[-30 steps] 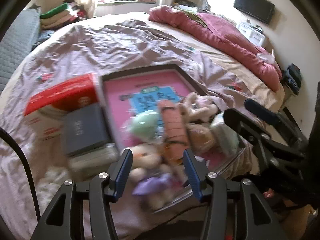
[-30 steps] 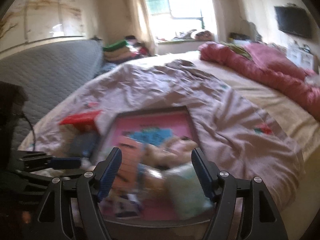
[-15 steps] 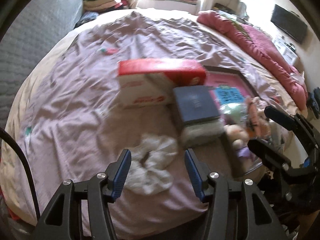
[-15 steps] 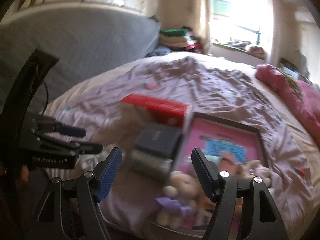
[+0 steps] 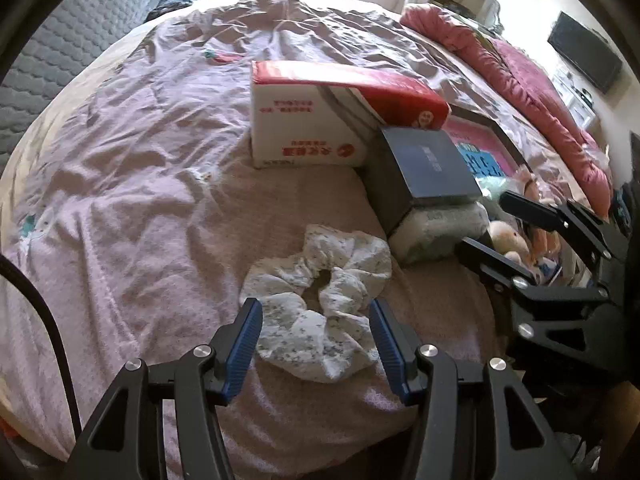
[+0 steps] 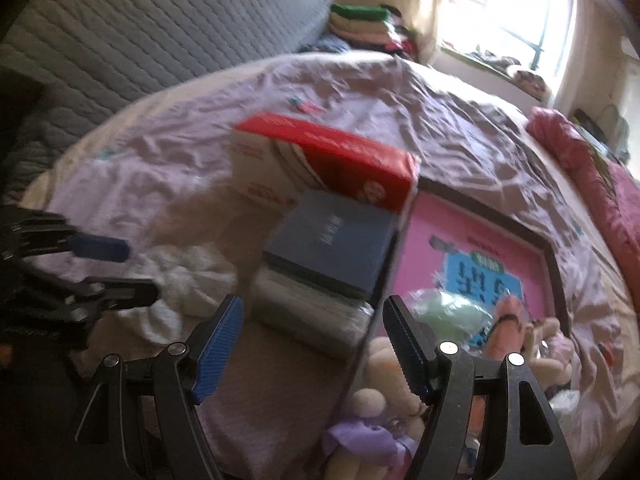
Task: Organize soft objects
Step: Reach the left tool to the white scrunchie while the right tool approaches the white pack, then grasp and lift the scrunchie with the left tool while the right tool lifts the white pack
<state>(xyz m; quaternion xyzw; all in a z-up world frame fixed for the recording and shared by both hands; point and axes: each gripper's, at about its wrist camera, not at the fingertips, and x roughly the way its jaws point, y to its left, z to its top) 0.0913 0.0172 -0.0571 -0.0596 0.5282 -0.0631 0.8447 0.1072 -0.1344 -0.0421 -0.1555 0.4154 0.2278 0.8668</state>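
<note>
A white floral scrunchie [image 5: 320,300] lies on the pinkish bedspread near the bed's front edge. My left gripper [image 5: 314,314] hangs open just over it, a blue pad on each side, not pressing it. In the right wrist view the scrunchie [image 6: 180,276] is blurred, beside the left gripper [image 6: 136,270]. My right gripper [image 6: 312,308] is open and holds nothing, above a soft wrapped pack [image 6: 308,304]. It also shows at the right of the left wrist view [image 5: 486,222]. Plush toys [image 6: 384,364] lie piled in a pink tray [image 6: 554,264].
A red and white carton [image 5: 304,120] stands behind the scrunchie. A dark blue box [image 5: 428,164] rests on the wrapped pack [image 5: 436,228]. A pink duvet [image 5: 532,80] lies along the bed's right side. A grey quilted headboard [image 6: 160,28] is at the left.
Both views have swung left, from the tray of plush toys to the boxes. The scrunchie has come between the left gripper's fingers. Both grippers have sunk towards the bed.
</note>
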